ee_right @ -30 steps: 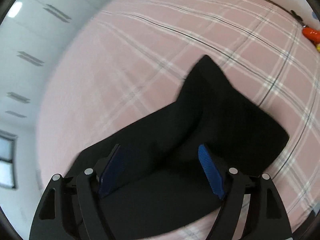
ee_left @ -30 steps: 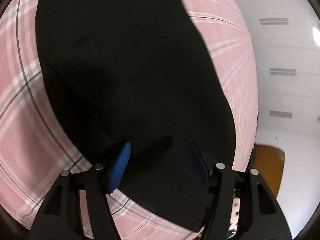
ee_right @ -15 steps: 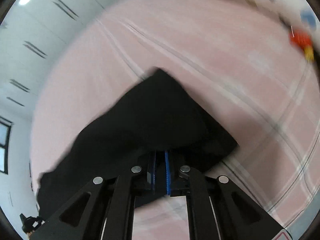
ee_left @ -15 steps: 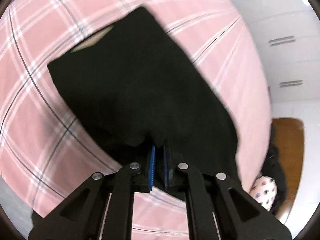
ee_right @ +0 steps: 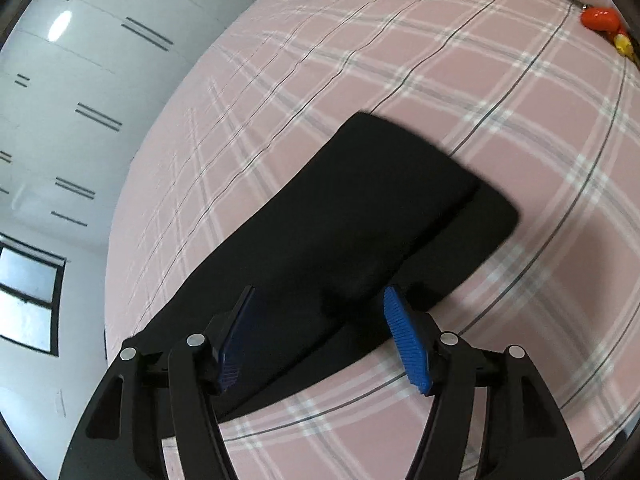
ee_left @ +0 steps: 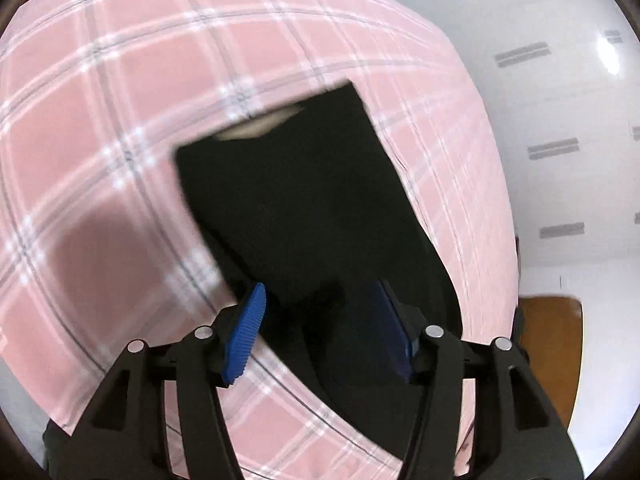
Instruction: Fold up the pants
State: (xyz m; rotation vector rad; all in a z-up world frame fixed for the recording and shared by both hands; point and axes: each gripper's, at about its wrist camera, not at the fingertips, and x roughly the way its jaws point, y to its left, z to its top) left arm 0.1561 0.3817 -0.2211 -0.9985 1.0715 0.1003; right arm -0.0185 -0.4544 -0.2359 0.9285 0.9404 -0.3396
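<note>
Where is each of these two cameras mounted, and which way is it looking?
Left wrist view: sits on the left hand-held gripper, looking down its blue fingers, jaws opening, at the black pants.
Right wrist view: sits on the right hand-held gripper, jaws opening, facing the same pants.
Both share the pants, the pink plaid bedsheet and the white wardrobe.

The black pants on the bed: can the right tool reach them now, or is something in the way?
Probably yes. The right tool hangs just above the black pants with its jaws opening; nothing sits between them, and only the pink plaid sheet surrounds the cloth.
</note>
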